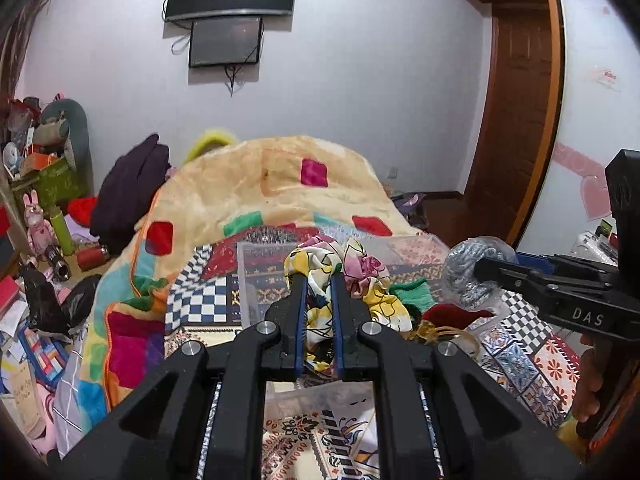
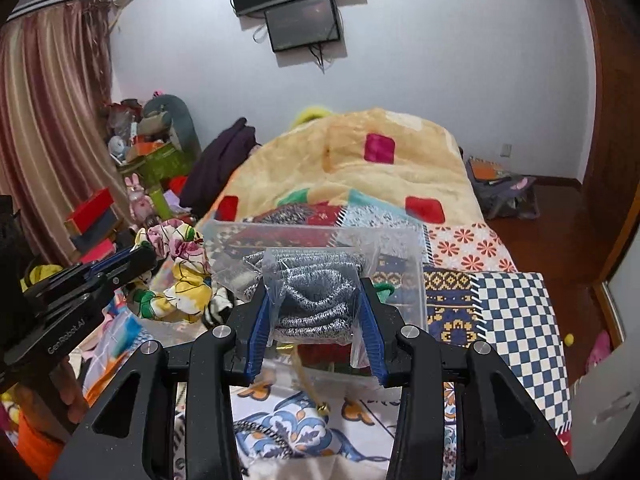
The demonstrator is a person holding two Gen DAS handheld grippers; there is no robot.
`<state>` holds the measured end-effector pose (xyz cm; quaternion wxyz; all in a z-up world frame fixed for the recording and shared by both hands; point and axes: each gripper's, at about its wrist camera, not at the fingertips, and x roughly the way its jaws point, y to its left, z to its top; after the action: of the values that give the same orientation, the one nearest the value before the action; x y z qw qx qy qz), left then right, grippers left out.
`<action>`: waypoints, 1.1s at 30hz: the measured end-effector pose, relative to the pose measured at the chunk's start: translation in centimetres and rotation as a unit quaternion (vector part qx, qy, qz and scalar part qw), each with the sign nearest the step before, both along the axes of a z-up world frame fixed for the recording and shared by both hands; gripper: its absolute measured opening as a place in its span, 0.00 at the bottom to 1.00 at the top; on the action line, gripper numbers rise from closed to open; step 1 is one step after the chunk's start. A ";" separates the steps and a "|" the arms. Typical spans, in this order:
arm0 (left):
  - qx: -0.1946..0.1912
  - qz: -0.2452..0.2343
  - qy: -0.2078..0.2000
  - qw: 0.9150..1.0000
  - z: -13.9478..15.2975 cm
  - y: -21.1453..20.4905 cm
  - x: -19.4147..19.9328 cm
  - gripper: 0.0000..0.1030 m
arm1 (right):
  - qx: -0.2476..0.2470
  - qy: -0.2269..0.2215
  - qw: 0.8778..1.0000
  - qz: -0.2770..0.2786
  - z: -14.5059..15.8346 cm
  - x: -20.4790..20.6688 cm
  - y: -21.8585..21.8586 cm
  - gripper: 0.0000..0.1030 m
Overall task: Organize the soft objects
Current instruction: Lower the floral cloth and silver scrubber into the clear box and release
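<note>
My left gripper (image 1: 319,280) is shut on a floral silk scarf (image 1: 360,276), yellow, white and pink, held above a clear plastic box (image 1: 256,256) on the bed; the scarf also shows in the right wrist view (image 2: 180,264). My right gripper (image 2: 316,292) is shut on a grey knit item in a clear plastic bag (image 2: 316,292), held over the same box (image 2: 400,248). The bag also shows in the left wrist view (image 1: 468,272), at the tips of the right gripper (image 1: 486,268). The left gripper appears in the right wrist view (image 2: 140,256).
A patterned patchwork bedspread (image 1: 528,364) covers the bed, with a plush beige blanket (image 1: 272,188) heaped behind the box. Green and red cloth (image 1: 416,292) lies in the box. Clutter, toys and boxes (image 1: 44,184) fill the floor at left. A wooden door (image 1: 516,120) stands at right.
</note>
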<state>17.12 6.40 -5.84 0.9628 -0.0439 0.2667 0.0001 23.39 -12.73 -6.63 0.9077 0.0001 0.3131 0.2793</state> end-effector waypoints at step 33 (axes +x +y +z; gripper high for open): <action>-0.003 -0.005 0.014 1.000 -0.4 -0.8 -0.8 0.70 | -0.054 -0.028 0.998 0.006 1.0 -1.5 0.1 0.80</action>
<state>16.36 5.59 -6.24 0.9588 -0.0454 0.2804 -0.0051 21.84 -12.64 -5.64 0.9130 -0.0587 0.3020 0.2678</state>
